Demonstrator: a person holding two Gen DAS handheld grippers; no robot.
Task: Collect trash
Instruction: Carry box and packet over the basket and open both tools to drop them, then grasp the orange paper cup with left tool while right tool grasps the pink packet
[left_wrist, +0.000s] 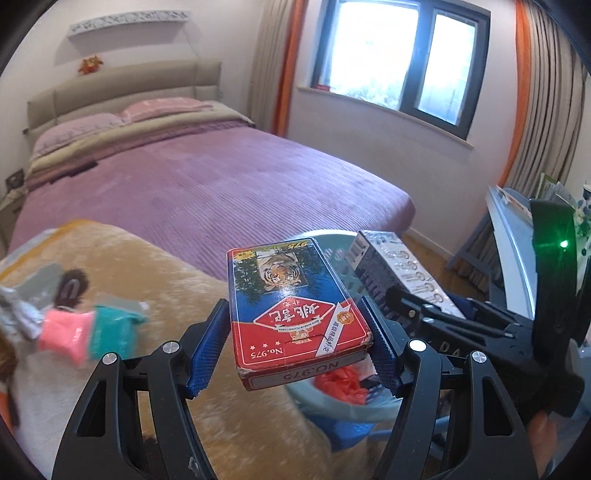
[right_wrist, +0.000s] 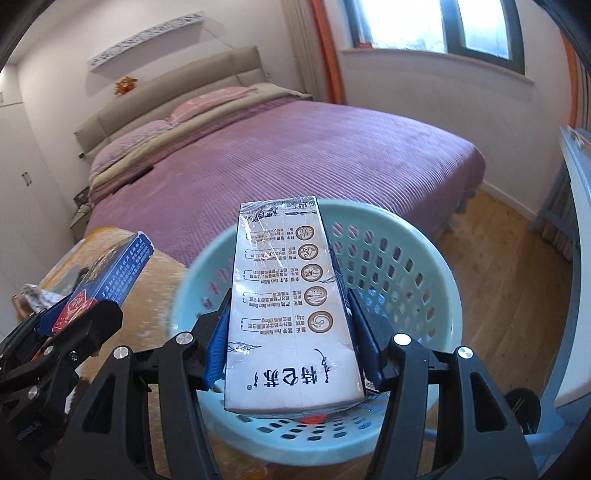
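Basket (left_wrist: 373, 410): in the left wrist view, mostly hidden behind the card box (left_wrist: 295, 306) and the gripper frame.
Red bag (left_wrist: 341, 384): only a crumpled part shows below the card box; the rest is covered.
Pink and teal item (left_wrist: 88, 332): motion-blurred; kind cannot be told.
Milk carton (right_wrist: 291, 314): small print too fine to read; covers the basket's near wall.
Dark object (right_wrist: 522, 404): lower right, cut off by the frame; unidentifiable.
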